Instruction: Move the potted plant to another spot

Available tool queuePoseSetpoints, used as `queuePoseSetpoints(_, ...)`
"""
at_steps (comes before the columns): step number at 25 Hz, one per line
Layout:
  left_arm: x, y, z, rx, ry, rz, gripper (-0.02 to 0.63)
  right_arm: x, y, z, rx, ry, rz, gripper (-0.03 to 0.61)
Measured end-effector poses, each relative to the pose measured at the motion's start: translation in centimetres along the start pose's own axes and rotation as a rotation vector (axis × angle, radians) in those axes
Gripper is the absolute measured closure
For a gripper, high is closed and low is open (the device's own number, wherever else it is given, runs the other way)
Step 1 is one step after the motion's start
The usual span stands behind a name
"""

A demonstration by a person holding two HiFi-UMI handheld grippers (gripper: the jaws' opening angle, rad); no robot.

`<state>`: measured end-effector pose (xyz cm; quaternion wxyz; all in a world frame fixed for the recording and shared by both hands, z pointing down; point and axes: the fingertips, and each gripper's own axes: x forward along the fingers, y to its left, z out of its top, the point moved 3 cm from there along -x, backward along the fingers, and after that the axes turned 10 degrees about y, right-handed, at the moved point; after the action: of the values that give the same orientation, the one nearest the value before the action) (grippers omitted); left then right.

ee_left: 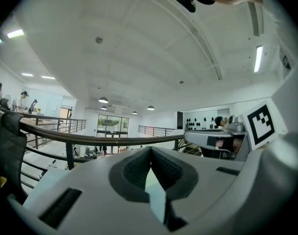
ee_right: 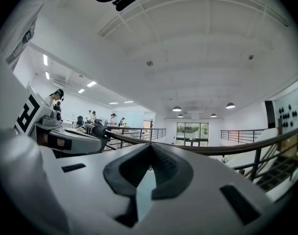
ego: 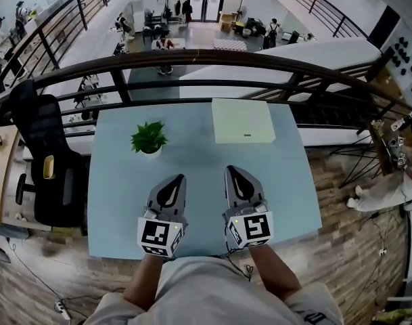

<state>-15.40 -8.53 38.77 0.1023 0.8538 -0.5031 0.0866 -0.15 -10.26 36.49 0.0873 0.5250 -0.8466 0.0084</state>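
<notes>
Toward the far left of the pale blue surface (ego: pixel 199 161) we find the potted plant (ego: pixel 149 139), a small leafy green in a white pot. It stands upright and nothing touches it. Well apart from it, on the far right part of the same surface, lies a flat white box (ego: pixel 243 120).

Nearer to us, over the near edge, we hold the two claws side by side, both pointing toward the far edge. The left claw (ego: pixel 181 177) is the closer one to the plant, which sits ahead of it and off to its left with open surface between them. Its jaws are pressed together at the tips and hold nothing, as the left gripper view shows plainly. The right claw (ego: pixel 229 168) is likewise pressed together and empty. It points toward the near edge of the box but is well short of it.

Our forearms (ego: pixel 277 269) reach in from the bottom of the head view. A black office chair (ego: pixel 47 154) stands just beside the left edge of the surface. Beyond the far edge runs a dark curved railing (ego: pixel 192 58), with a lower hall visible past it. Wooden floor (ego: pixel 341 249) shows to the right.
</notes>
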Motion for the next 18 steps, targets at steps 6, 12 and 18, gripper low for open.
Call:
queuePoseSetpoints(6, 0.07, 0.01, 0.09, 0.006, -0.002, -0.004, 0.601, 0.02, 0.23, 0.34, -0.016, -0.003, 0.006, 0.575)
queuePoseSetpoints(12, -0.03, 0.36, 0.08, -0.002, -0.003, -0.001, 0.601, 0.15, 0.37, 0.38, -0.013, 0.0, 0.007, 0.575)
queuePoseSetpoints(18, -0.01, 0.51, -0.11, -0.009, 0.0, 0.001, 0.601, 0.34, 0.59, 0.44, -0.017, 0.003, 0.013, 0.575)
